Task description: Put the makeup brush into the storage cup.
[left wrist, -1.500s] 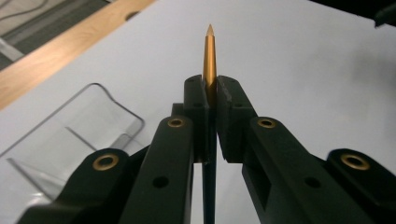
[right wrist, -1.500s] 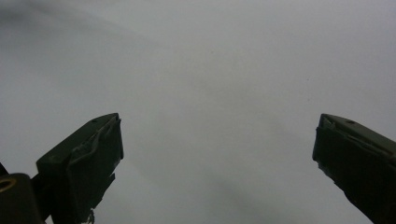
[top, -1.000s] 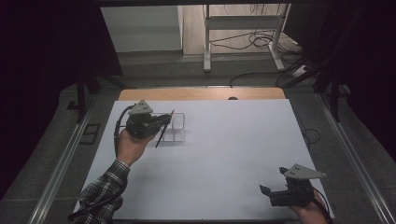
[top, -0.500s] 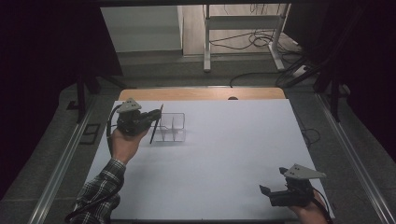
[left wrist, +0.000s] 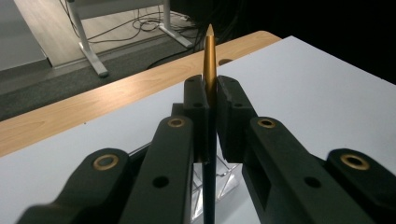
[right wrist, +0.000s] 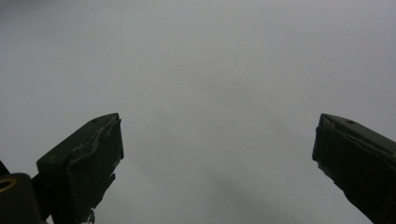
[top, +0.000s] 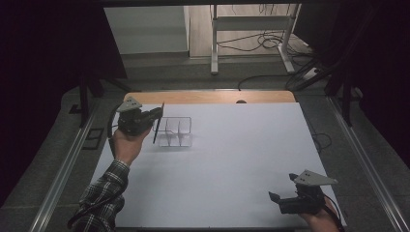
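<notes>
- Pen [top: 158, 123] is standing near upright, pinched in the left claw [top: 155, 115], tip up.
- Organizer [top: 175, 132] is sitting just right of it on the table [top: 241, 159].
- Right claw [top: 275, 198] is resting spread, well apart.

A black pen [left wrist: 208, 140] with a gold tip, a clear organiser [top: 175, 131], white counter [top: 241, 154], plaid sleeve [top: 104, 193], black jaws.

The left gripper [top: 157, 115] has raised the pen [top: 158, 123] upright.
</notes>
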`<act>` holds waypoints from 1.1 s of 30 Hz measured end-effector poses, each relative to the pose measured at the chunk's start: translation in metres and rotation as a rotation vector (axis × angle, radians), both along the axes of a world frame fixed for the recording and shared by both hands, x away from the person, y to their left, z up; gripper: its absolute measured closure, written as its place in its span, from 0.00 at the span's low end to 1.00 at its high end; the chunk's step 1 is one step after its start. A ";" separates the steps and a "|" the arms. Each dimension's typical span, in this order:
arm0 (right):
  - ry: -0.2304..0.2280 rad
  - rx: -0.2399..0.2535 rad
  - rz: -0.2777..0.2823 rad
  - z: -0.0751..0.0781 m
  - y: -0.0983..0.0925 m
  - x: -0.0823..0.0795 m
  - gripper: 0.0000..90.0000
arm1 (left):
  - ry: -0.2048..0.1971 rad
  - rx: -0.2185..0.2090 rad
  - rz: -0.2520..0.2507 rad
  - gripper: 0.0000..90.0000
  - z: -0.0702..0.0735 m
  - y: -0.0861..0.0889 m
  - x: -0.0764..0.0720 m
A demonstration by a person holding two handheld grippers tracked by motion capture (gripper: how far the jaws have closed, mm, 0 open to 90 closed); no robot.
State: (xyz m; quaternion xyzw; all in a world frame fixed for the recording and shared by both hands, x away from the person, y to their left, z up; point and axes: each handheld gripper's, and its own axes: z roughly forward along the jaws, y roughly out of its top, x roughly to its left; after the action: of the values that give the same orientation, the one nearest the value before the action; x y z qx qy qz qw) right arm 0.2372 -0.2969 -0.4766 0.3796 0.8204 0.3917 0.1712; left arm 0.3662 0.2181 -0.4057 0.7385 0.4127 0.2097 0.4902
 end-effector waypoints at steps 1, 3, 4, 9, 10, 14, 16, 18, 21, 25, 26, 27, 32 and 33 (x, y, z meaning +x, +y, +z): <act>0.000 0.000 0.000 0.000 0.000 0.000 0.02 | -0.001 0.000 0.002 0.93 0.001 0.000 0.001; 0.001 -0.001 0.001 0.000 0.000 0.000 0.02 | -0.004 -0.005 0.008 0.93 0.002 0.001 0.003; 0.000 0.001 0.000 0.000 0.000 0.000 0.02 | -0.005 -0.002 0.010 0.93 0.003 0.001 0.003; 0.002 0.002 0.001 0.000 0.000 0.000 0.02 | -0.009 -0.006 0.024 0.93 0.006 0.001 0.009; 0.002 0.002 0.001 0.000 0.000 0.000 0.02 | -0.011 -0.008 0.026 0.93 0.006 0.002 0.010; 0.003 0.003 0.001 0.000 0.000 0.000 0.02 | -0.015 -0.010 0.033 0.93 0.009 0.001 0.014; 0.003 0.003 0.001 0.000 0.000 0.000 0.02 | -0.019 -0.007 0.036 0.93 0.010 0.000 0.015; 0.002 0.005 0.000 0.000 0.000 0.000 0.02 | -0.020 -0.010 0.038 0.93 0.011 -0.001 0.017; 0.003 0.004 0.002 0.000 -0.001 0.000 0.02 | -0.021 -0.009 0.041 0.93 0.013 -0.001 0.020; 0.003 0.005 0.002 0.000 -0.001 0.000 0.03 | -0.023 -0.011 0.050 0.93 0.014 -0.001 0.024; 0.004 0.004 0.003 0.000 -0.001 0.000 0.03 | -0.024 -0.010 0.054 0.93 0.014 -0.001 0.024; 0.004 0.004 0.004 0.000 -0.001 0.000 0.03 | -0.024 -0.012 0.056 0.93 0.014 -0.001 0.025; 0.005 0.004 0.004 0.000 -0.001 0.000 0.03 | -0.028 -0.013 0.068 0.93 0.015 -0.001 0.029; 0.006 0.004 0.005 0.000 -0.001 0.000 0.03 | -0.030 -0.015 0.072 0.93 0.015 -0.001 0.030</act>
State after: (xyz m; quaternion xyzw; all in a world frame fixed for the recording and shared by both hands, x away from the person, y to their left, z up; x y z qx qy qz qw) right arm 0.2371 -0.2976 -0.4769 0.3792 0.8210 0.3929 0.1671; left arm 0.3961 0.2170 -0.3902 0.7163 0.4329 0.2352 0.4941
